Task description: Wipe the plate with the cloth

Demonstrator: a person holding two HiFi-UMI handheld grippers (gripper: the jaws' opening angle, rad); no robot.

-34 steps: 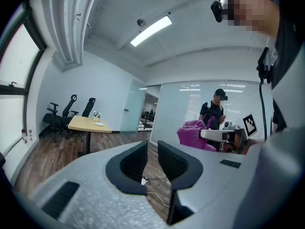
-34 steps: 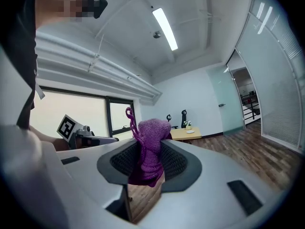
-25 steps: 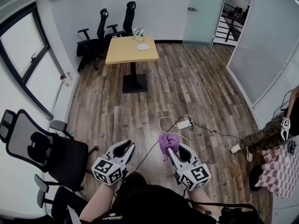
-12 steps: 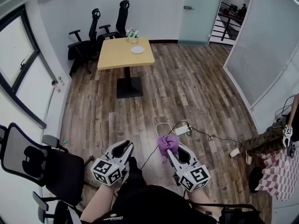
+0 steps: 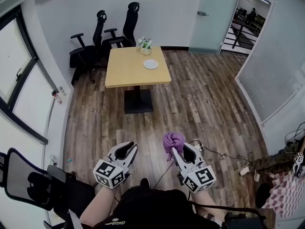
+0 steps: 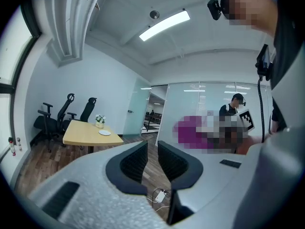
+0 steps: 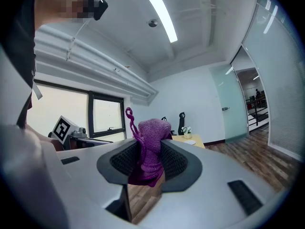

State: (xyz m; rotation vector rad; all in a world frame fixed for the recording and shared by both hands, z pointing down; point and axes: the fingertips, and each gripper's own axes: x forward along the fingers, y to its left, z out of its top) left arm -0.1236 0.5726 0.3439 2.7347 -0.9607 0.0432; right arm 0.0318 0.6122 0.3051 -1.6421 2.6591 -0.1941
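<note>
Nearest to the camera, the person holds both tools low in front of the body, above the wooden floor [image 5: 200, 99]. The left tongs [image 5: 125, 149] have their two black jaws a little apart, with a narrow gap, and the left gripper view shows nothing between them [image 6: 151, 156], only the floor and a white power strip [image 6: 159, 194] below. The right tongs [image 5: 178, 150] are clamped on the purple cloth [image 5: 172, 140]. In the right gripper view the cloth [image 7: 151, 137] is bunched between the ribbed pads and rises above the jaws [image 7: 150, 157], and one thin twisted end stands up at its left side.

At the lower left of the head view there is a black office chair [image 5: 28, 185], near the left arm.

Farther away, well apart from both tools, stands the light wooden surface [image 5: 136, 73] on a dark central foot. The white plate [image 5: 150, 64] lies on it, toward the far right corner, and it is empty. Just behind the plate is a small pot of white flowers [image 5: 145, 45]. Two black office chairs [image 5: 97, 35] stand behind the surface against the white wall, and a frosted glass door [image 5: 209, 18] is at the right of them.
</note>
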